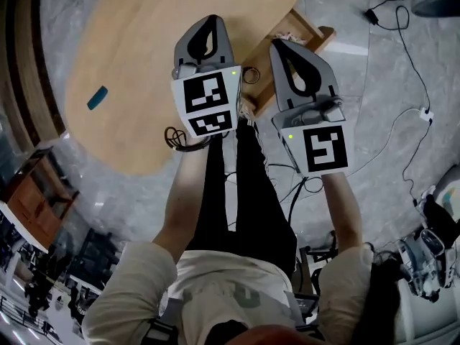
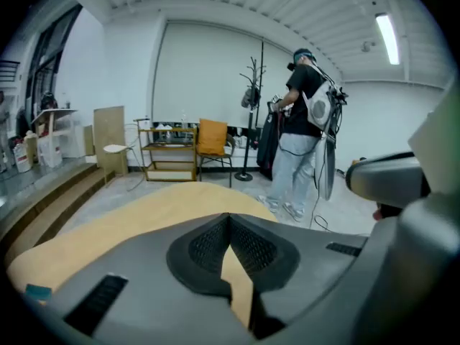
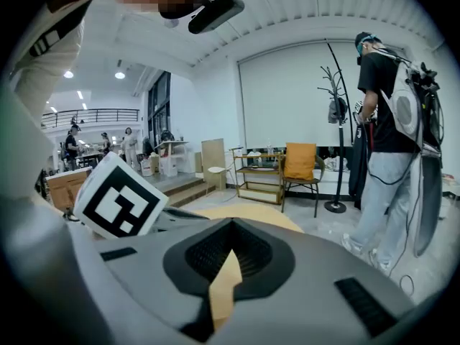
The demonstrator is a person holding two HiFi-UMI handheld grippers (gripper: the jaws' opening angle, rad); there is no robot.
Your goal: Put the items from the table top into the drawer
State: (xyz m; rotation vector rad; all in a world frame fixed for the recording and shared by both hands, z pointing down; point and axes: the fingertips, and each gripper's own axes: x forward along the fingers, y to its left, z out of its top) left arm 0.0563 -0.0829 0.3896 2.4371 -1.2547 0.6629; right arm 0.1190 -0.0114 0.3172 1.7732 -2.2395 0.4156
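A small teal item (image 1: pixel 97 98) lies on the left part of the round wooden table (image 1: pixel 136 63); it also shows low at the left as the teal item (image 2: pixel 37 291) in the left gripper view. An open wooden drawer (image 1: pixel 296 29) sticks out at the table's right edge. My left gripper (image 1: pixel 208 23) hangs over the table's right edge, shut with nothing in it. My right gripper (image 1: pixel 289 47) is beside it over the drawer, also shut and empty. Each gripper view shows jaws met at the tip, the left gripper (image 2: pixel 230 220) and the right gripper (image 3: pixel 231 225), with only tabletop behind.
Black cables (image 1: pixel 402 42) trail over the grey floor right of the table. A person (image 2: pixel 305 121) with a backpack stands beyond the table near a coat stand (image 2: pixel 251 113), a chair (image 2: pixel 212 146) and a shelf (image 2: pixel 169 149). Steps (image 2: pixel 50 200) rise at the left.
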